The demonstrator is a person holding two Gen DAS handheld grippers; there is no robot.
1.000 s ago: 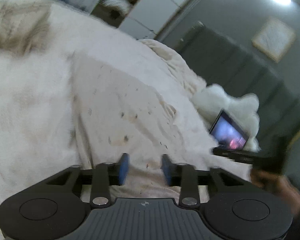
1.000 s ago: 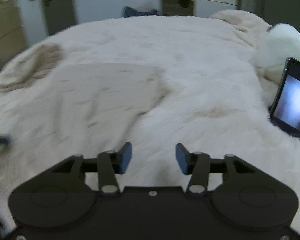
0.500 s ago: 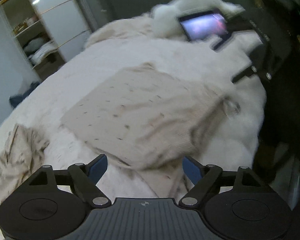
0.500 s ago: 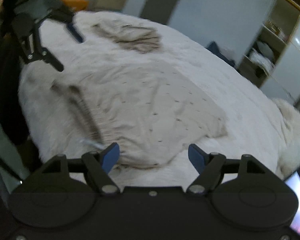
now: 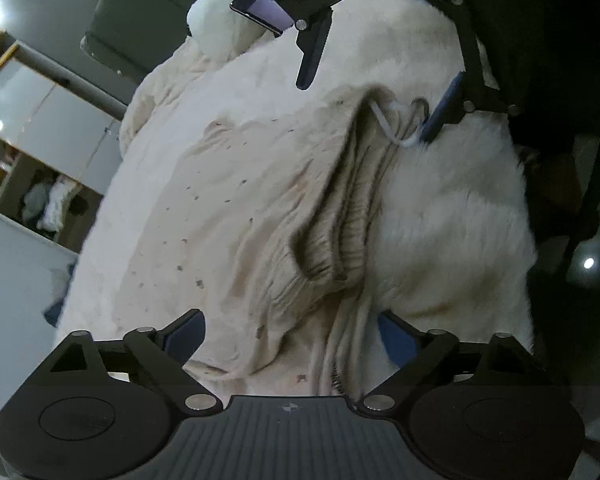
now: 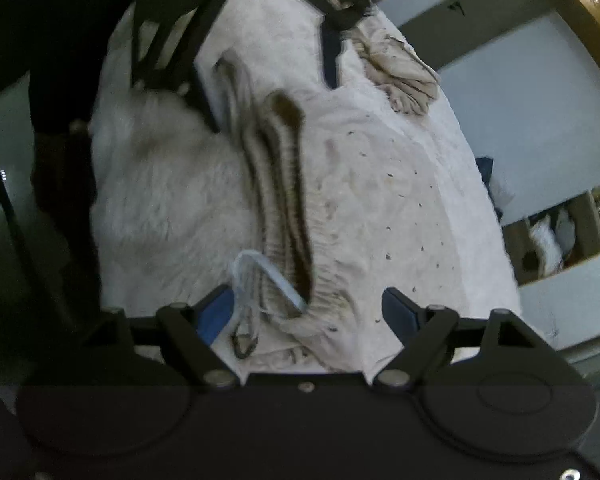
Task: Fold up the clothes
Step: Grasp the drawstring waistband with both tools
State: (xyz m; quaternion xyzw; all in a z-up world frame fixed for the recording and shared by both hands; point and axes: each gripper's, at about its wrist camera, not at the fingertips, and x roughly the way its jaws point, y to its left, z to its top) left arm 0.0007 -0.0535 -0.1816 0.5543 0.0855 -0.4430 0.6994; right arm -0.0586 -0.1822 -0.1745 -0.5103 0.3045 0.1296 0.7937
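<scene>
Beige garment (image 5: 236, 216) flat on the bed (image 5: 452, 208) — waistband bunched. Left gripper (image 5: 288, 334) opening, right gripper (image 6: 308, 310) wide; both empty. Pinch the band's two ends evenly — skip the drawstring (image 6: 260, 276).

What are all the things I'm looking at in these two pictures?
Speckled garment: one, beige, spread on the bed, ribbed waistband toward the grippers.
Drawstring: one, white, at the waistband.
Crumpled cloth: one, beige, farther along the bed.
Fluffy blanket: one, white, covering the bed.
Tablet: one, screen lit, near the headboard.
Left gripper: black, blue pads, jaws opening over the waistband.
Right gripper: black, blue pads, open over the drawstring.
</scene>
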